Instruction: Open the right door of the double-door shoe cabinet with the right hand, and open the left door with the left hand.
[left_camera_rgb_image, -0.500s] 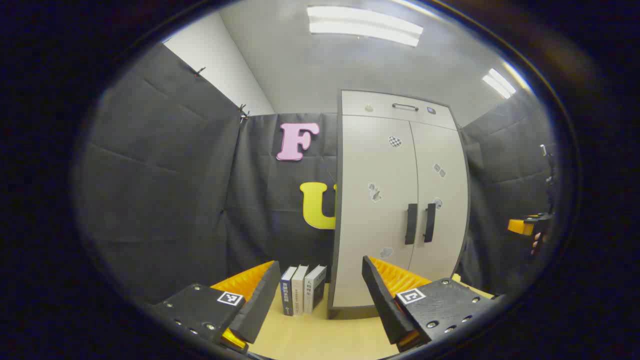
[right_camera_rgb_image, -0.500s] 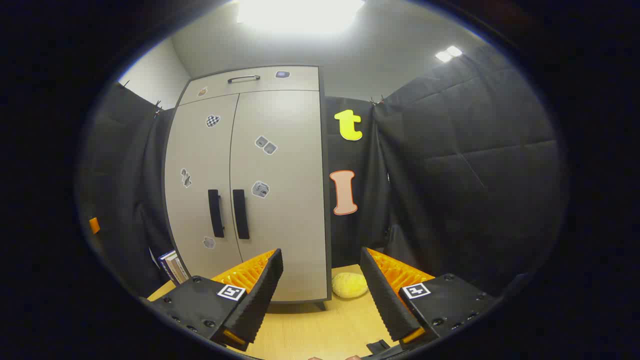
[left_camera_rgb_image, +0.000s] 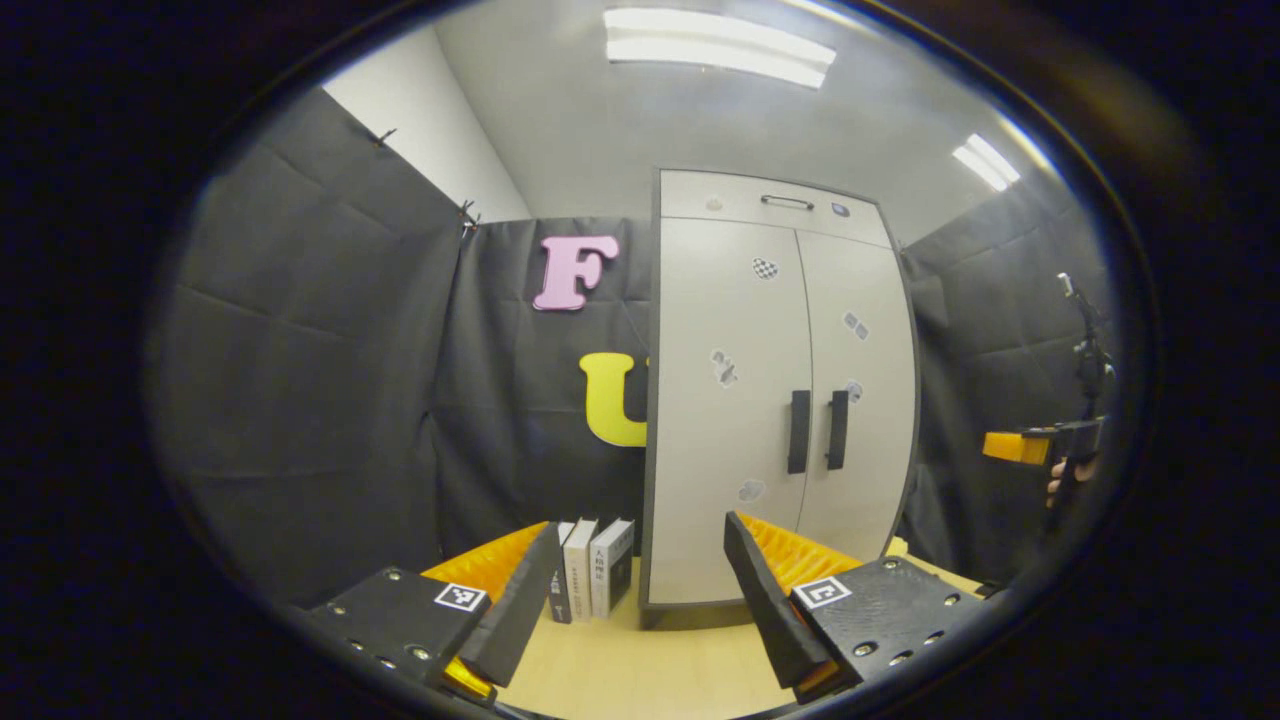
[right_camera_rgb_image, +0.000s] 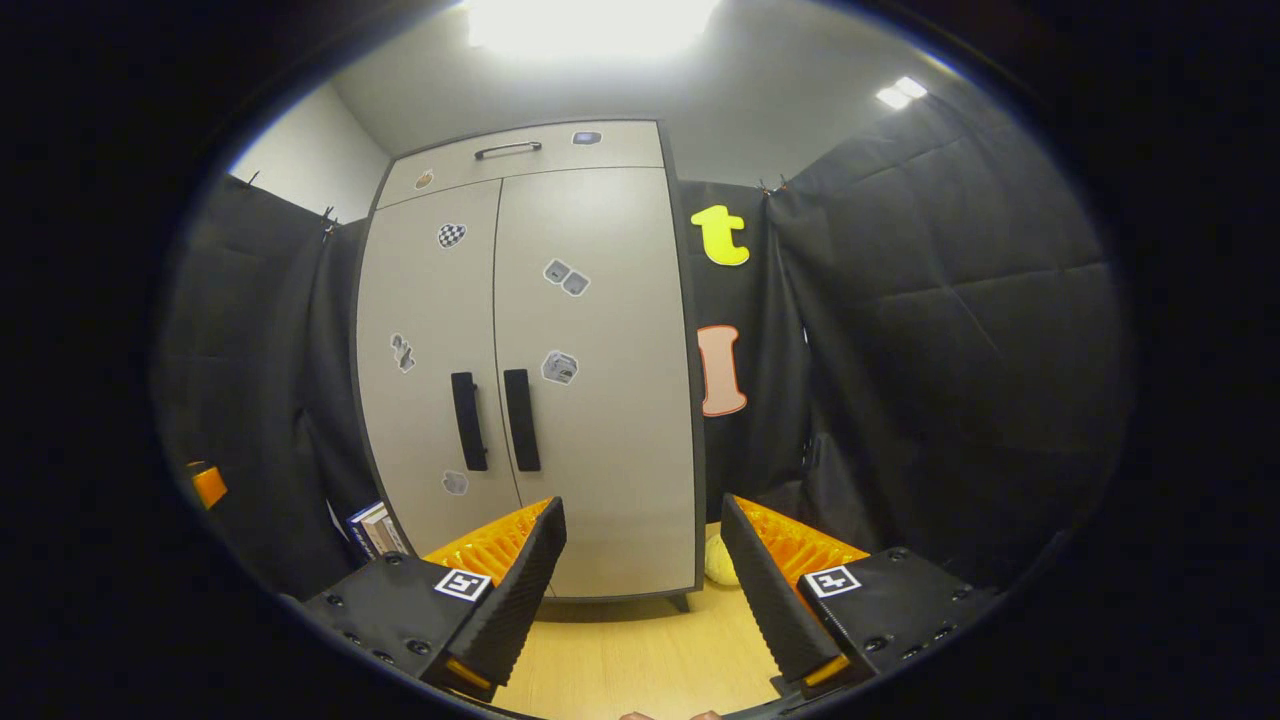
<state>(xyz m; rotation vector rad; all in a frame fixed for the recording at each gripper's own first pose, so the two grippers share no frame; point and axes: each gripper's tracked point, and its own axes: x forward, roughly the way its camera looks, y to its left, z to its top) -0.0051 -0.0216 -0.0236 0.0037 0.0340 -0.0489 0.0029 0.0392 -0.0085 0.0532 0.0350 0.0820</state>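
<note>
A tall pale-grey shoe cabinet (left_camera_rgb_image: 770, 400) (right_camera_rgb_image: 530, 350) stands on the wooden table with both doors closed. Two black vertical handles sit side by side at the middle seam: the left handle (left_camera_rgb_image: 798, 431) (right_camera_rgb_image: 468, 421) and the right handle (left_camera_rgb_image: 836, 430) (right_camera_rgb_image: 521, 420). My left gripper (left_camera_rgb_image: 640, 580) is open, well short of the cabinet and a little left of the handles. My right gripper (right_camera_rgb_image: 640, 570) is open too, some way from the cabinet, with the handles up and to its left. The right gripper (left_camera_rgb_image: 1040, 445) also appears far right in the left gripper view, held by a hand.
A few upright books (left_camera_rgb_image: 590, 580) (right_camera_rgb_image: 375, 528) stand left of the cabinet. A yellow soft object (right_camera_rgb_image: 718, 570) lies at the cabinet's right foot. A drawer with a handle (left_camera_rgb_image: 786, 202) tops the cabinet. Black cloth walls close in on both sides. Bare tabletop (left_camera_rgb_image: 640, 670) lies before the cabinet.
Both views have shifted: the cabinet sits slightly left in the left gripper view and right in the right gripper view. Both grippers stay open and the doors stay closed.
</note>
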